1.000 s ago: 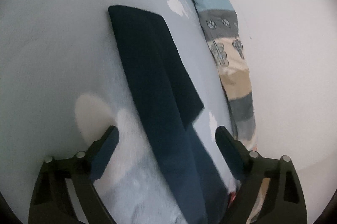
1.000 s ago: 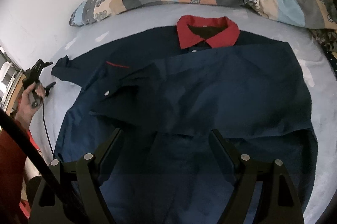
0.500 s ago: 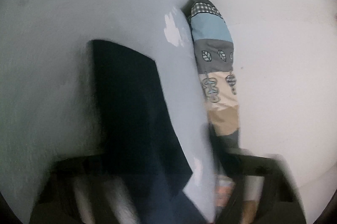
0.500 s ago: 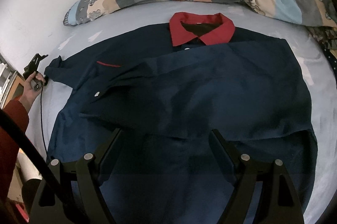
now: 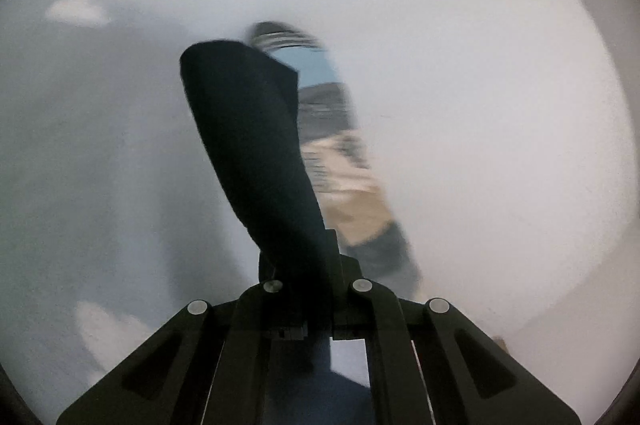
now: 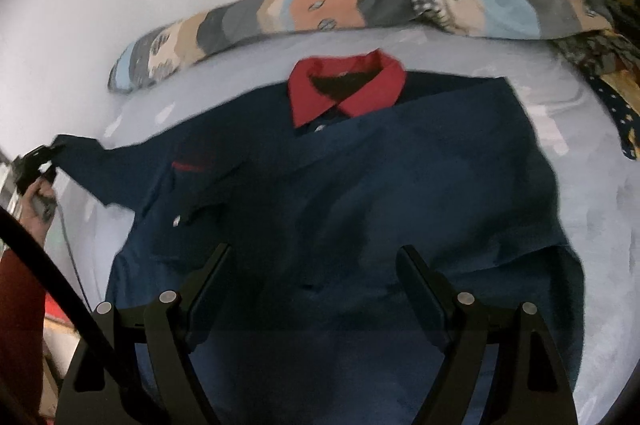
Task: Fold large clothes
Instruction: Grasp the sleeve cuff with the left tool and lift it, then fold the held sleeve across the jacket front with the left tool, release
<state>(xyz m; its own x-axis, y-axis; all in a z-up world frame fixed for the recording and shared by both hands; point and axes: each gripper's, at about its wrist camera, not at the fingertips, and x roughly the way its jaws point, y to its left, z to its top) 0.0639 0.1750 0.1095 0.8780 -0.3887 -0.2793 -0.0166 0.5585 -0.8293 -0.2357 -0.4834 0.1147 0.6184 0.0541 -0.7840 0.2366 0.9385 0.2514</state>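
Pointing collar (image 6: 346, 87) toward patterned bolster (image 6: 304, 9)

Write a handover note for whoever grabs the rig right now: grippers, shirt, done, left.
Left gripper: shut on the sleeve of the navy shirt, sleeve raised off the bed.
Right gripper: open, over the shirt's lower half, holding nothing.
Shirt: face up, red collar toward the patterned bolster.
Done: the side under the right gripper's far finger looks folded in.
Left: fold the held sleeve across, then the body.

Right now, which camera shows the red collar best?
The right wrist view: the red collar sits fully visible at the top of the navy shirt. The left wrist view shows none of it, only a blurred dark sleeve.
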